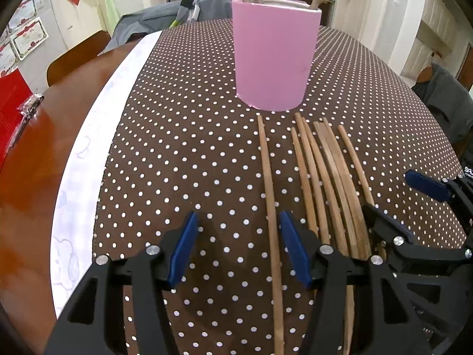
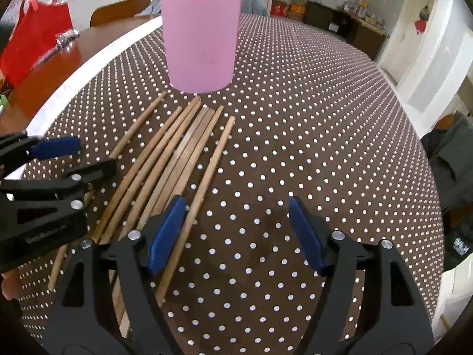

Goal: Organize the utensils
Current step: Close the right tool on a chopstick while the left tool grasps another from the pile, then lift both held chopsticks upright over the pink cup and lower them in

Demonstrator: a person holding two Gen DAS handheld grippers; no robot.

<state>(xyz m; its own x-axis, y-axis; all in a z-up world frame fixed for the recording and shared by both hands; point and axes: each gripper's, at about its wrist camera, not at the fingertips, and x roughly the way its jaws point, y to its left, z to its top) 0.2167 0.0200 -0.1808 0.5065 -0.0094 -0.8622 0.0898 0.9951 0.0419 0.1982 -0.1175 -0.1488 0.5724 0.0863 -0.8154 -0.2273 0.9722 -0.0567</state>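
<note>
A pink cup (image 1: 273, 56) stands on the polka-dot tablecloth (image 1: 183, 159) with several wooden chopsticks upright in it; it also shows in the right wrist view (image 2: 201, 41). Several loose chopsticks (image 1: 325, 177) lie in a row before the cup, also seen in the right wrist view (image 2: 177, 159). One chopstick (image 1: 270, 207) lies apart on the left and runs between my left gripper's fingers. My left gripper (image 1: 238, 242) is open and empty, low over the cloth. My right gripper (image 2: 236, 230) is open and empty, the rightmost chopstick (image 2: 207, 183) beside its left finger.
A bare wooden table edge (image 1: 59, 118) and white cloth border (image 1: 88, 153) lie to the left. A red bag (image 2: 35, 41) sits far left. A chair (image 2: 121, 9) stands behind the table. Dark clothing (image 2: 452, 153) is at the right edge.
</note>
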